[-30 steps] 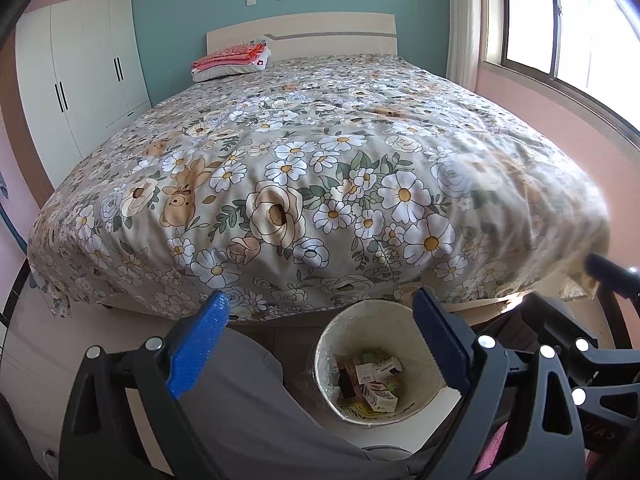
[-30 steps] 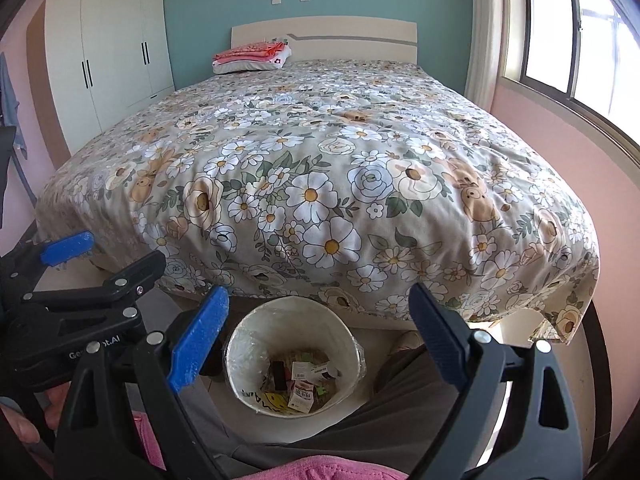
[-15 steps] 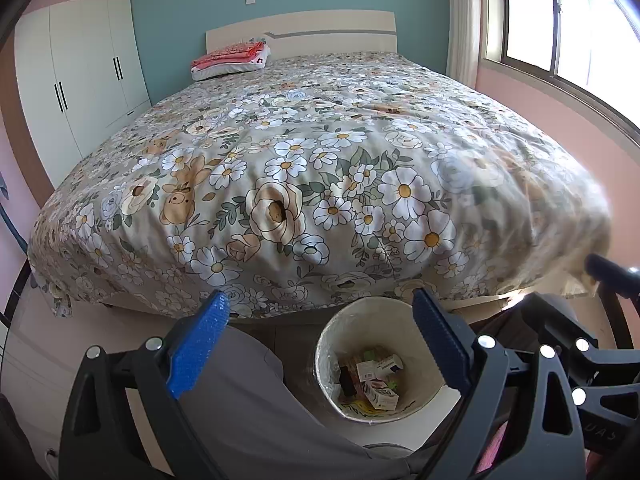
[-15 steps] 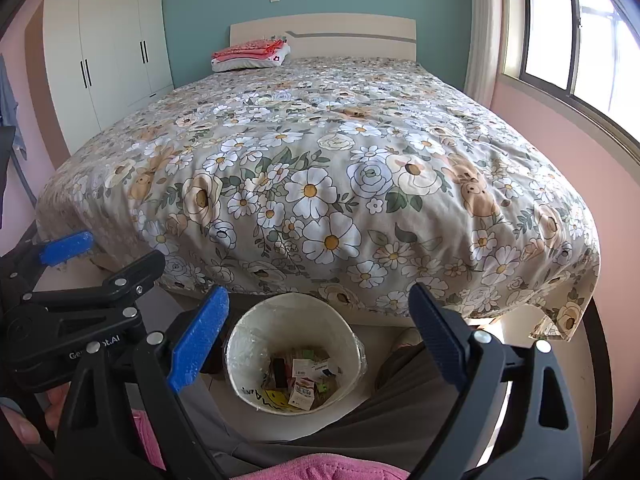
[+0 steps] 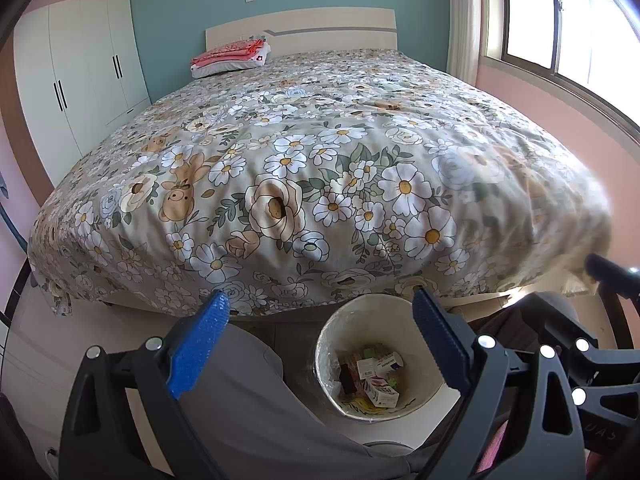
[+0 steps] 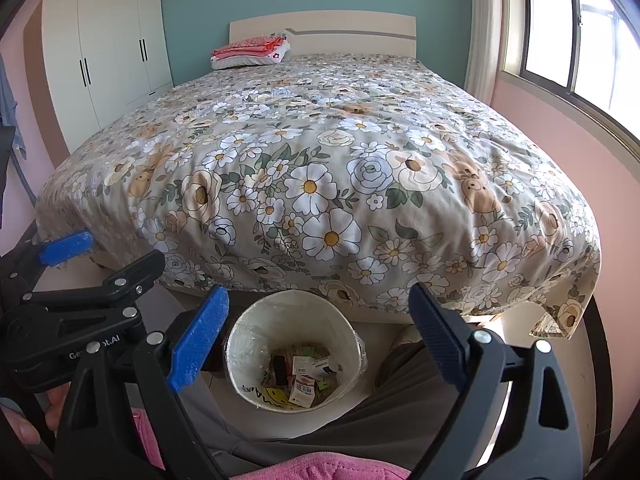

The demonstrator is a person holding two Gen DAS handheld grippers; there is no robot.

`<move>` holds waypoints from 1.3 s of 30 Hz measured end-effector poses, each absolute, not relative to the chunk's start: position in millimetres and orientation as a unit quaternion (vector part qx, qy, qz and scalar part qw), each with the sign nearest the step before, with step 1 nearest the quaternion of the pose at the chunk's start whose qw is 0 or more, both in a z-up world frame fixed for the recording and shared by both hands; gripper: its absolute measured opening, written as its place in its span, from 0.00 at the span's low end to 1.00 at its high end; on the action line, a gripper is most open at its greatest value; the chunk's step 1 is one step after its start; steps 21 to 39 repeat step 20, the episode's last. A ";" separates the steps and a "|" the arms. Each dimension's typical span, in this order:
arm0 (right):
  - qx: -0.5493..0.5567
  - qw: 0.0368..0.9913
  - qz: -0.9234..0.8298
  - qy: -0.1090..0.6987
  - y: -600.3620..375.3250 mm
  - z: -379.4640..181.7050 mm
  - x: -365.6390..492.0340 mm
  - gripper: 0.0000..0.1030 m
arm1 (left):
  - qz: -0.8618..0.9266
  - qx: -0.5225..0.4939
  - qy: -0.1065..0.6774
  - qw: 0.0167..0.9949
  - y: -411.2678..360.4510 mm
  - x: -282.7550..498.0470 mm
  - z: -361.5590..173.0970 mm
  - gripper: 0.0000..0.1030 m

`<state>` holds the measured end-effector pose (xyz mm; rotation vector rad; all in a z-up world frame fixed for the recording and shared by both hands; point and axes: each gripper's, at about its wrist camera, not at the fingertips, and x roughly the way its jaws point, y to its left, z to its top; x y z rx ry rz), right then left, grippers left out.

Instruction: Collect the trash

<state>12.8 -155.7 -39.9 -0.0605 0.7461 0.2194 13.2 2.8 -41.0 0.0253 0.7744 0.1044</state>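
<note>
White bin (image 5: 372, 360) sat on floor at the bed's foot edge, holding small cartons (image 6: 306, 376); it lay below and just ahead of both wide-open, empty grippers, left gripper (image 5: 320, 344) and right gripper (image 6: 316, 336), about equally near

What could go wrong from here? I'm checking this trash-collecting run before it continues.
1. The trash bin stands between the person's knees at the foot of the bed; a leg shift might tip it.
2. Both the left gripper and the right gripper are open and empty, close together above it, so they could collide when reaching.
</note>
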 end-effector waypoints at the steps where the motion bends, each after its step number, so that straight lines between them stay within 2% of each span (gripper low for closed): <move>1: -0.029 0.925 0.107 0.364 -155.7 -40.0 12.8 0.87 | 0.051 0.012 0.378 0.925 2.6 13.7 -40.7 0.92; 39: -0.021 0.921 0.108 0.373 -156.5 -44.6 15.5 0.87 | 0.047 0.018 0.400 0.915 2.3 17.9 -49.2 0.91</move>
